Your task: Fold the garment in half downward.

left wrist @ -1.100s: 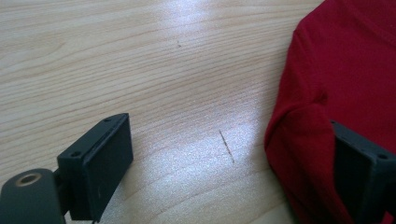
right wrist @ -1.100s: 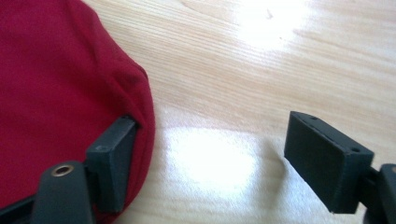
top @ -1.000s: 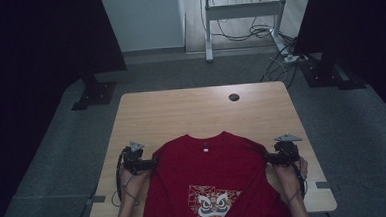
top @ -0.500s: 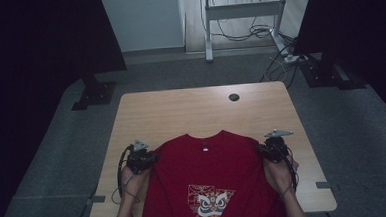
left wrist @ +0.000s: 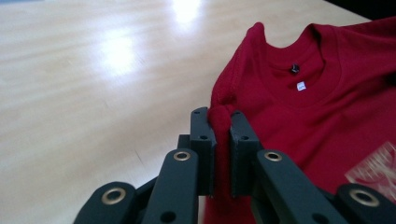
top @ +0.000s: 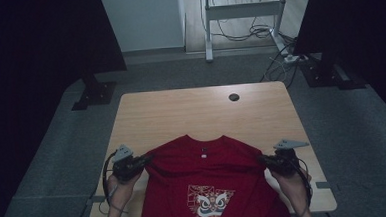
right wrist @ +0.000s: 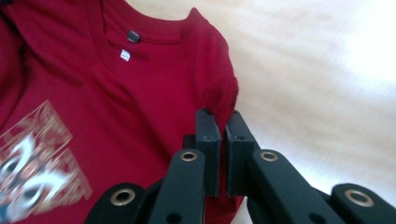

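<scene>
**A:** T-shirt [top: 210, 187] status: red, lying face up at the near edge of the bench [top: 181, 114], printed front uppermost, hem running off the near side toward you. Far half of the bench is bare except a small dark round spot [top: 234, 97].

**B:** Tongs?

**A:** Left tongs [top: 144, 160] are clamped on the shirt's left shoulder corner; in the left gripper view a bunched ridge of red cloth sits pinched between the jaws. Right tongs [top: 261, 159] are clamped on the other shoulder corner, same picture in the right gripper view. Both sets closed in just now with fabric between them.

**B:** How will it handle?

**A:** Light, soft, no stiffness. It'll sag and drape from wherever you hold it, and anything unheld will drag on the wood. Not fragile, not slippery; the seam fold gives the jaws decent bite. Shoulder corners are the right spots: symmetric, either side of the collar [left wrist: 306, 60].

**B:** Orientation?

**A:** Collar points away from you, toward the far edge. Long axis runs collar to hem, near-to-far down the bench's middle. Your two grips span it crosswise, so keep your hands level or the shirt will skew.
</scene>
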Action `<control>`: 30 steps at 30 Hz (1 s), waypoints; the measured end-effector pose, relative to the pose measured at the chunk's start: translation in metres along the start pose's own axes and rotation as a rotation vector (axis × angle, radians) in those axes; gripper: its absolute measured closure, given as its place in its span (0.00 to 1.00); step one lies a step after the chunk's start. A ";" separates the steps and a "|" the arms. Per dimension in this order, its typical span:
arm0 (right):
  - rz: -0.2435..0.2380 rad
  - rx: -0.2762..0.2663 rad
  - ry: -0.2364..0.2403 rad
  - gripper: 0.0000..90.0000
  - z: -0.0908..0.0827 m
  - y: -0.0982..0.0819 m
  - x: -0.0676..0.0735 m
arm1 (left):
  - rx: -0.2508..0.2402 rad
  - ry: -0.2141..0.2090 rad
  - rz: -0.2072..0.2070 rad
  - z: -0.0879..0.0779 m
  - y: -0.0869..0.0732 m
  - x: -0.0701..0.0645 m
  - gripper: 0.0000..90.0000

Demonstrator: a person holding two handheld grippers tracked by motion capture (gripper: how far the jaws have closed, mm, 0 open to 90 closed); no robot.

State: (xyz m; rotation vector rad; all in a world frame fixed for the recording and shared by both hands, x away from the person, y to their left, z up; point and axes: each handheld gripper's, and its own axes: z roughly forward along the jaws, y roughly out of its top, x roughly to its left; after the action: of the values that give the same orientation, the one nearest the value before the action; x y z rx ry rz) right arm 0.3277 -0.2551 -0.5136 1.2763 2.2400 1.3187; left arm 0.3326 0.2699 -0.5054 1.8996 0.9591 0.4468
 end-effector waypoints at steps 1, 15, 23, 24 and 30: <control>0.000 0.000 0.000 0.96 0.000 0.000 0.000 | 0.000 0.000 0.000 0.000 0.000 0.000 0.93; -0.017 0.174 0.013 0.96 0.008 -0.045 0.018 | 0.163 0.011 -0.007 0.008 -0.051 -0.019 0.91; -0.023 0.164 -0.054 0.96 0.015 -0.042 0.023 | 0.165 0.059 0.037 0.024 -0.043 -0.016 0.92; -0.023 0.164 -0.054 0.96 0.015 -0.042 0.023 | 0.165 0.059 0.037 0.024 -0.043 -0.016 0.92; -0.044 0.164 -0.127 0.96 0.031 -0.028 0.021 | 0.173 0.102 0.055 0.044 -0.028 -0.007 0.92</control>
State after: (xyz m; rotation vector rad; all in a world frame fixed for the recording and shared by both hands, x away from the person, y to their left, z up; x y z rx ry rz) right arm 0.3172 -0.2266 -0.5491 1.3162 2.3118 1.0265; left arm 0.3442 0.2461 -0.5509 2.0801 1.0426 0.5118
